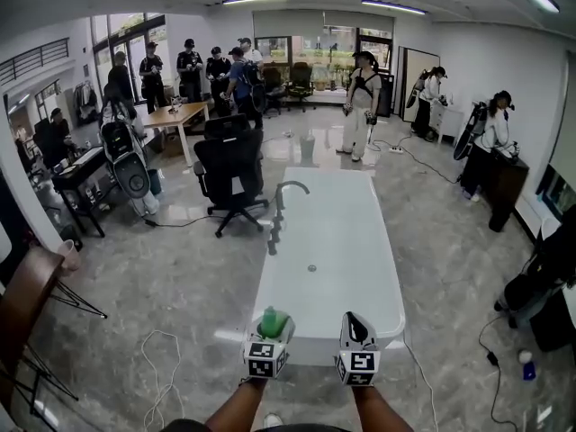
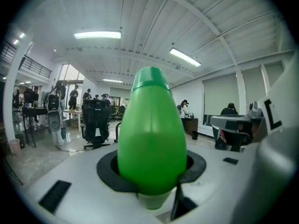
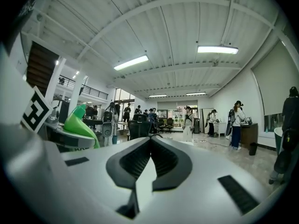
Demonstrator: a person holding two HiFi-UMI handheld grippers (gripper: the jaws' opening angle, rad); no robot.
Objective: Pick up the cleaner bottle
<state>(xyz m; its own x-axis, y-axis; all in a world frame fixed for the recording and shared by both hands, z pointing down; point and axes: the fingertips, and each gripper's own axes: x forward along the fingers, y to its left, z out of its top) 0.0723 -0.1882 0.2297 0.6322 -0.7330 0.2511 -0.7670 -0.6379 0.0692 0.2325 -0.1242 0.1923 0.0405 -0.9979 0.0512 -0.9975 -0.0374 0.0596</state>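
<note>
By tub (image 1: 335, 241), L gripper (image 1: 268, 340) jaws grip cleaner bottle (image 2: 152, 139); R gripper (image 1: 355, 328) jaws closed, empty.

**Green cleaner bottle (image 1: 273, 320) gripped upright in the left gripper (image 1: 269, 333), at a white tub's (image 1: 337, 241) near end.**
The right gripper (image 1: 355, 324) sits just right of it, apart from the bottle. The tub stretches away beyond both. Its faucet (image 1: 283, 196) stands ahead of the left gripper, with a black office chair (image 1: 229, 165) farther off to the left.
</note>
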